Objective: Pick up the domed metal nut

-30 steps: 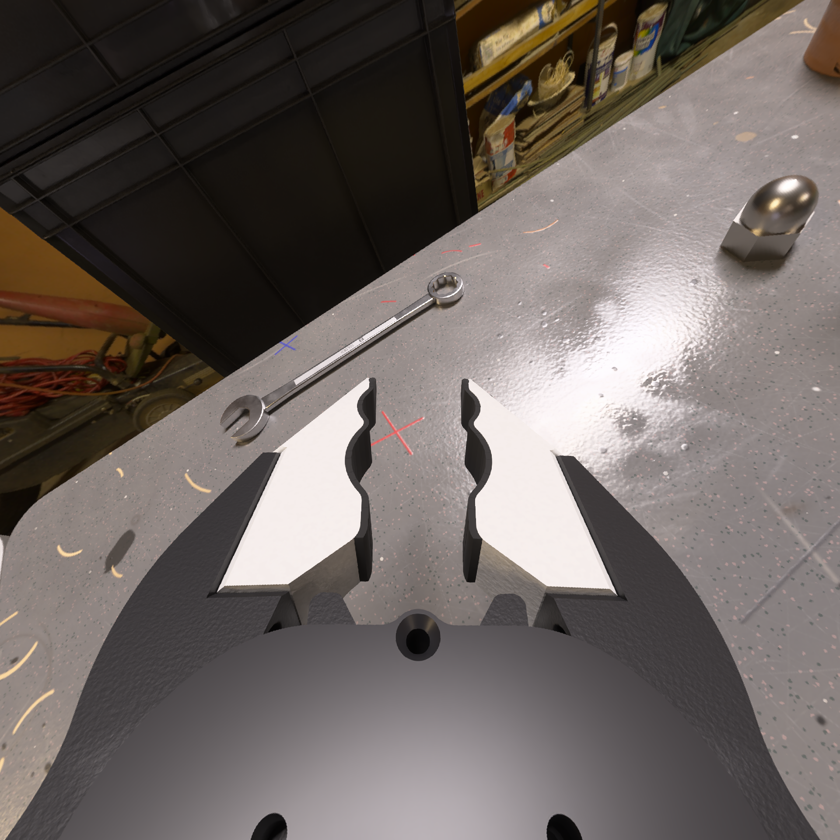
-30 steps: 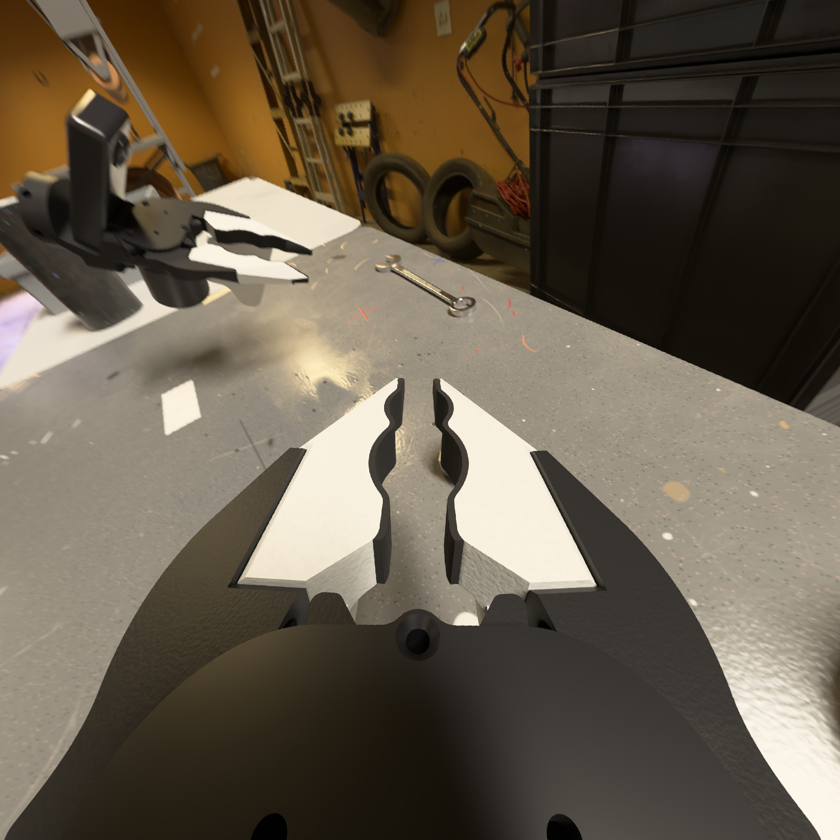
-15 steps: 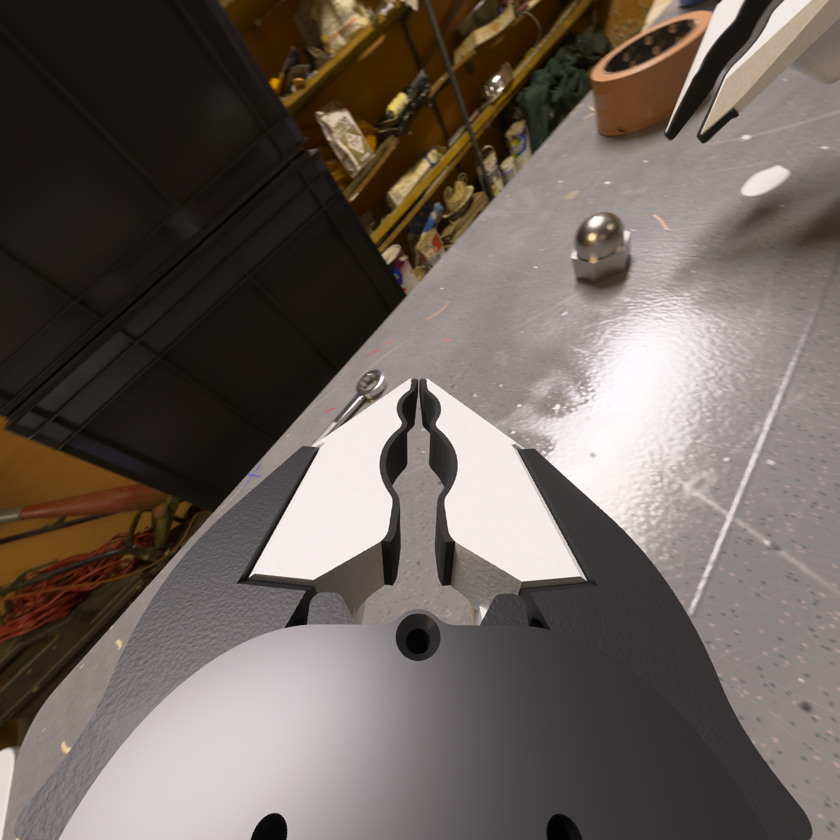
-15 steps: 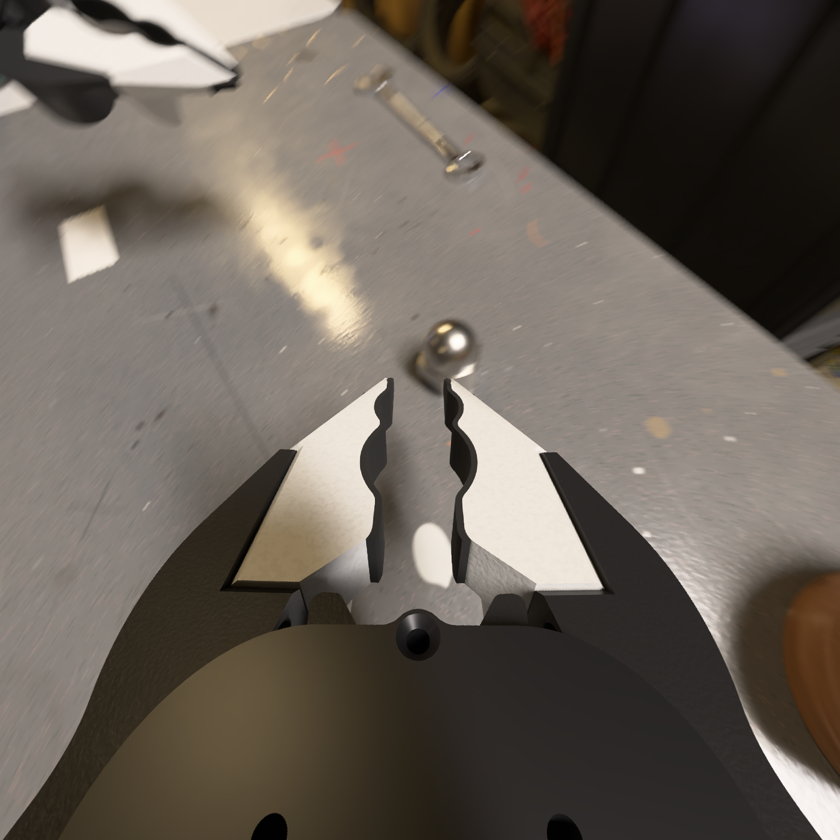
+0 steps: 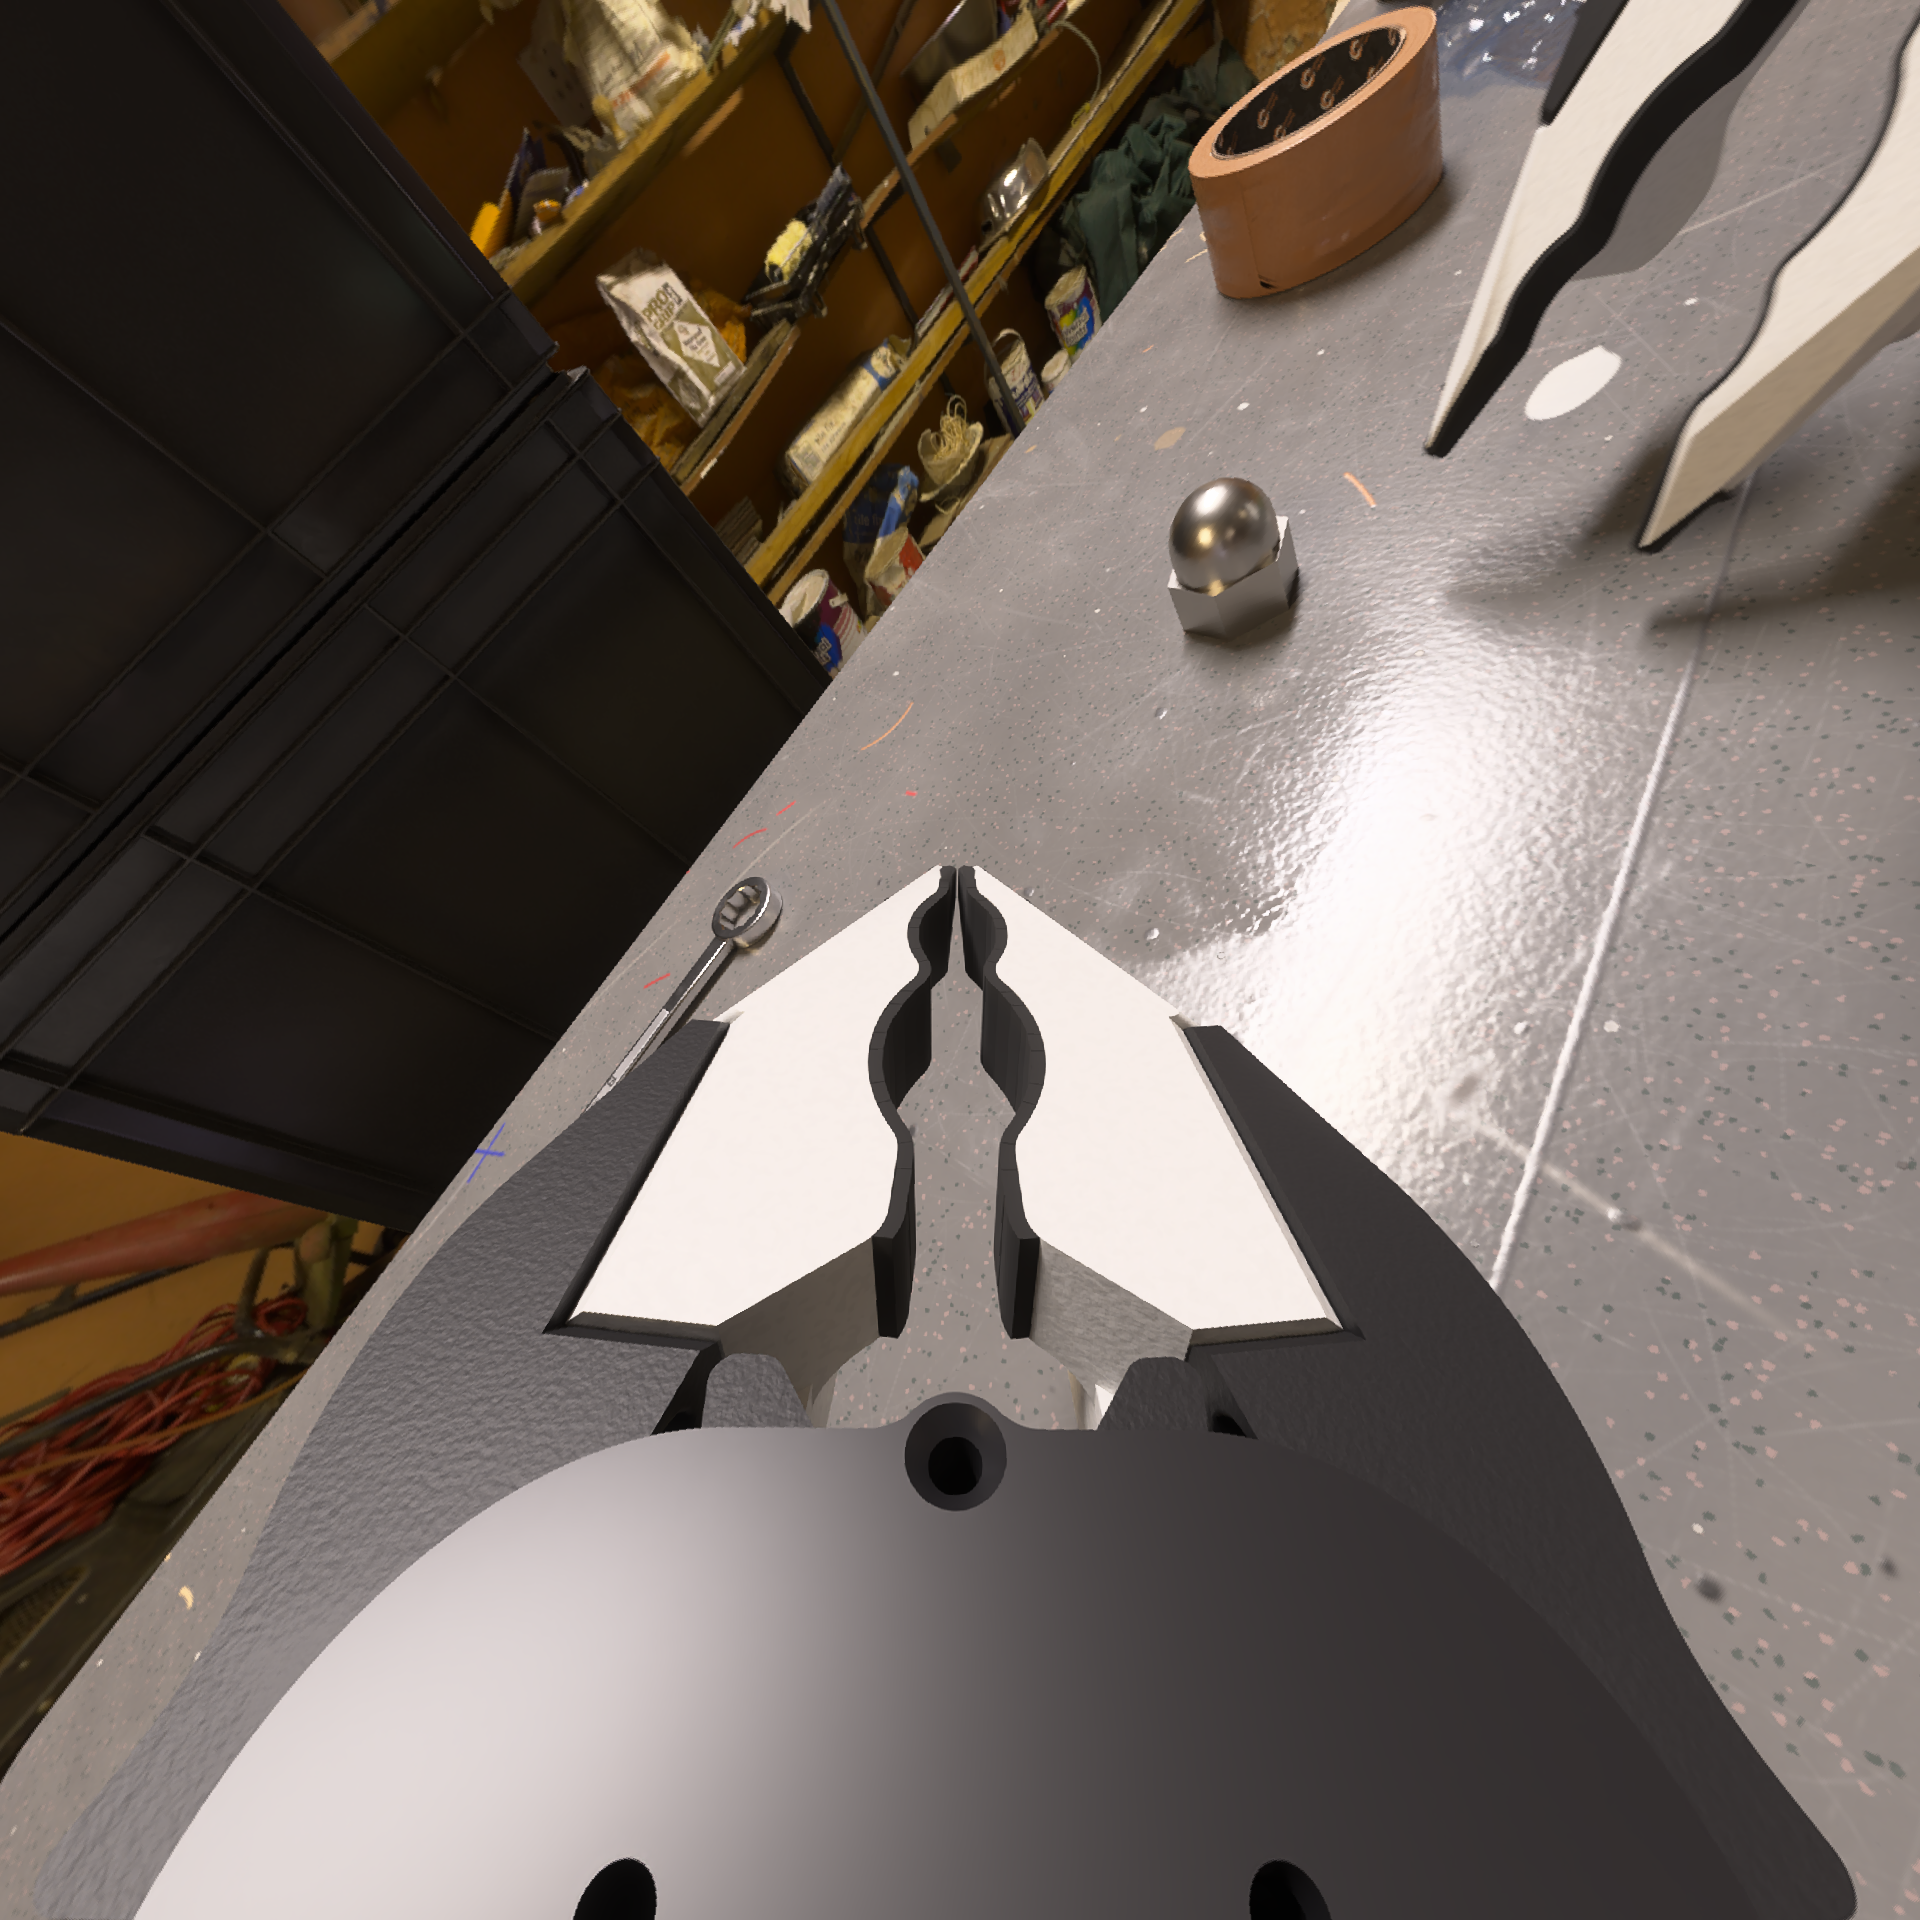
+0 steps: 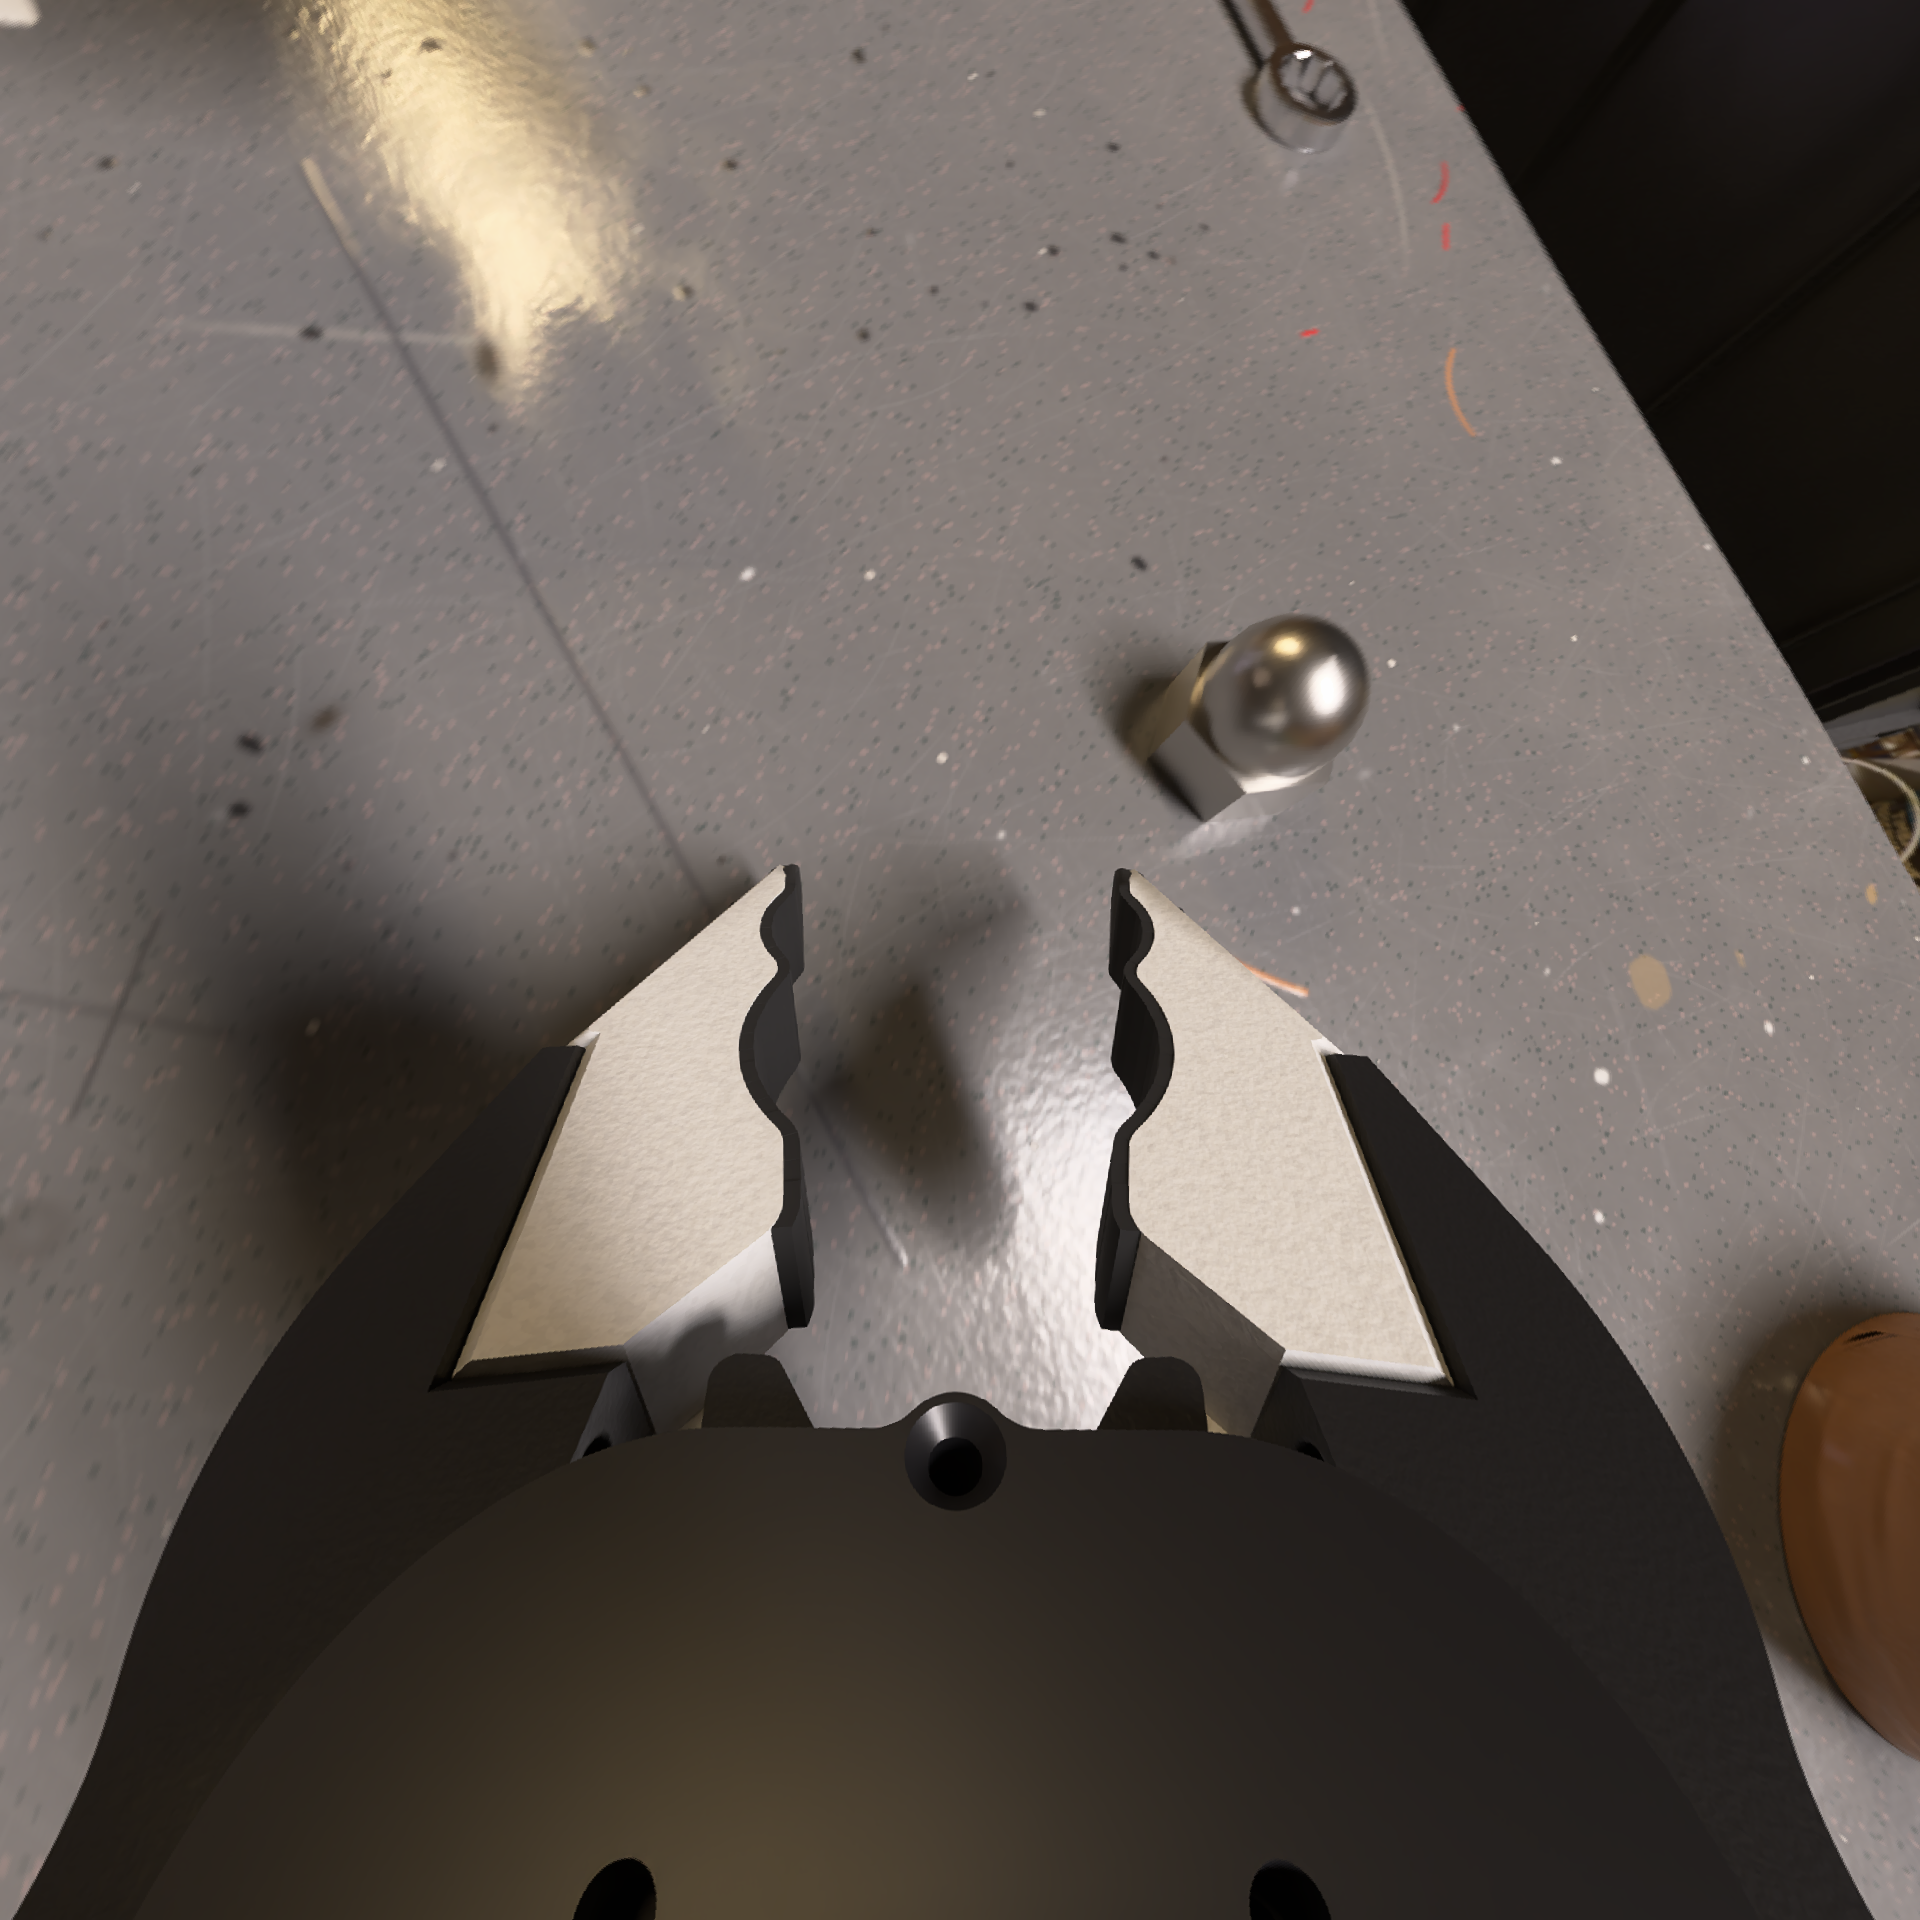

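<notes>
The domed metal nut (image 6: pixel 1257 717) is sitting upright on the grey surface (image 6: pixel 727 520), near the surface's far edge by the dark cabinet (image 5: pixel 312 623), with bare room all around it. The right gripper (image 6: pixel 956 904) is hovering just short of it, offset to its left, fingers (image 6: pixel 665 1122) spread wide and gripping nothing. The left gripper (image 5: pixel 956 883) is hanging well apart, its tips nearly meeting, empty. One nut, one wrench (image 5: pixel 717 956) lying by the edge, and one brown tape roll (image 5: pixel 1320 166) are showing.
</notes>
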### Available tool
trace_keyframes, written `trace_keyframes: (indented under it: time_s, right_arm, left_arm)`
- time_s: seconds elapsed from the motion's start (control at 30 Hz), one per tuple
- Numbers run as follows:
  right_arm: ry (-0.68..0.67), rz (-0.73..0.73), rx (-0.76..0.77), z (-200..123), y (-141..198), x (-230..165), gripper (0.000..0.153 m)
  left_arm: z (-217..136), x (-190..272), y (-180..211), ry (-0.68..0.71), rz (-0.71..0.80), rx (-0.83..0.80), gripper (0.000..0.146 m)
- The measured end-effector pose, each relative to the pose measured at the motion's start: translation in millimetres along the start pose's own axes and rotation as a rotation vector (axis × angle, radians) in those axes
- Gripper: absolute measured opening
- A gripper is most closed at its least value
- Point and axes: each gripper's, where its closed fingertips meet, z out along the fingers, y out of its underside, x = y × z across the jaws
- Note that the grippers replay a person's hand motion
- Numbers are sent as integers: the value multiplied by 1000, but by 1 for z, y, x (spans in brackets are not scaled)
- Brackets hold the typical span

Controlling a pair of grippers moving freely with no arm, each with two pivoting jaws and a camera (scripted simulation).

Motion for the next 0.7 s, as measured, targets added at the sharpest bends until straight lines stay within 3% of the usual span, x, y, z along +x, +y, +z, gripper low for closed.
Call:
trace_keyframes:
  time_s: [0.23, 0.7]
  right_arm:
    - [125, 143, -1, 25, -16, 37, 42]
    - [414, 282, -78, 65, -25, 141, 35]
  left_arm:
    - [1, 3, 3, 10, 21, -8, 0]
    - [3, 1, 9, 3, 12, -5, 0]
